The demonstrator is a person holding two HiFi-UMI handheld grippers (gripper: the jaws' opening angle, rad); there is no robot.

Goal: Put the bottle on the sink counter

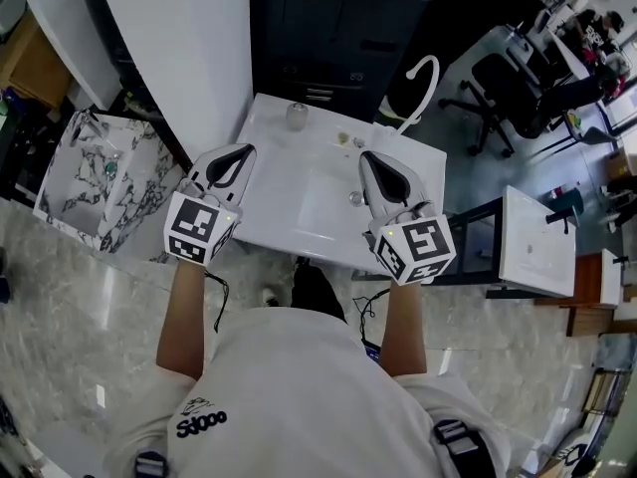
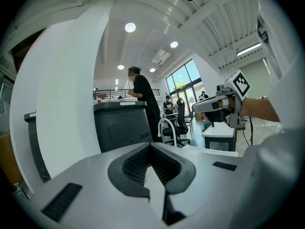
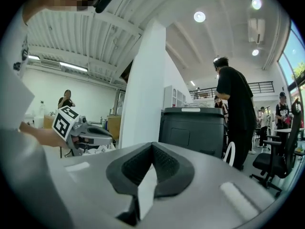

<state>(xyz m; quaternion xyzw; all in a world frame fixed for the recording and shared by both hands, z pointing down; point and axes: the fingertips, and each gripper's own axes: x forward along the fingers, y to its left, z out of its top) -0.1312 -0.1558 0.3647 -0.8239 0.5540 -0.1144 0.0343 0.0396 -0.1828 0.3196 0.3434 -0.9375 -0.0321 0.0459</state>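
Observation:
A small greyish bottle (image 1: 297,116) stands upright on the back left of the white sink counter (image 1: 274,222). My left gripper (image 1: 242,152) hovers over the counter's left side, well short of the bottle, jaws shut and empty. My right gripper (image 1: 367,158) hangs over the right side, near the basin drain (image 1: 355,198), also shut with nothing in it. In the left gripper view the closed left gripper (image 2: 151,148) points at the room, with the right gripper (image 2: 223,104) at the right. In the right gripper view the right gripper (image 3: 152,147) is closed too; the left gripper (image 3: 89,135) shows at the left.
A white curved faucet (image 1: 424,74) rises at the counter's back right, with small items (image 1: 344,139) near it. A dark cabinet (image 1: 338,28) stands behind, a white panel (image 1: 189,38) at the left, a marble basin (image 1: 95,182) beside it. Another white sink (image 1: 537,239) sits right. People stand beyond.

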